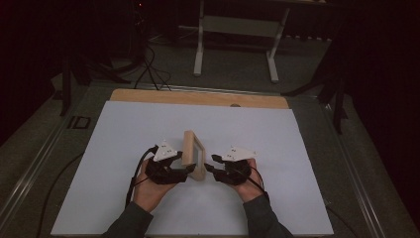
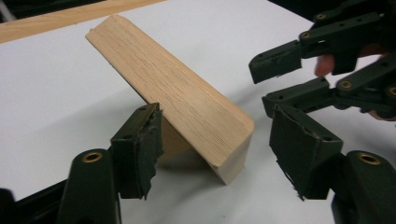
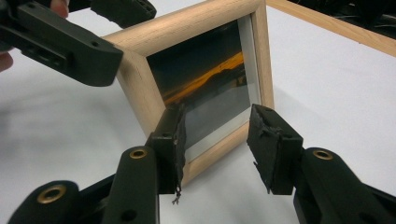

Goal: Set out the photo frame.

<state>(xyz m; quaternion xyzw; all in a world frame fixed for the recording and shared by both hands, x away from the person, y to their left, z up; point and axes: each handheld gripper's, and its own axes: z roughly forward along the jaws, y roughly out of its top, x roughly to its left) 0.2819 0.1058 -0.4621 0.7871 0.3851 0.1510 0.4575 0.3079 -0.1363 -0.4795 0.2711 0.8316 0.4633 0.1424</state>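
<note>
A small light-wood picture frame (image 1: 192, 153) stands on edge in the middle of the white sheet (image 1: 124, 144). Its glass side faces right and holds a dark sunset picture (image 3: 205, 79). My left gripper (image 1: 187, 170) is at the frame's near left corner. In the left gripper view the left gripper (image 2: 219, 151) is open, its jaws either side of that corner of the frame (image 2: 187, 102). My right gripper (image 1: 210, 167) is just right of the frame. In the right gripper view the right gripper (image 3: 222, 144) is open in front of the lower rail.
The white sheet covers a wooden board whose bare strip (image 1: 198, 98) shows along the far edge. Beyond the table stand a white desk frame (image 1: 237, 29) and dark cables (image 1: 148, 64) on the floor. Metal rails (image 1: 39, 148) run along the table's sides.
</note>
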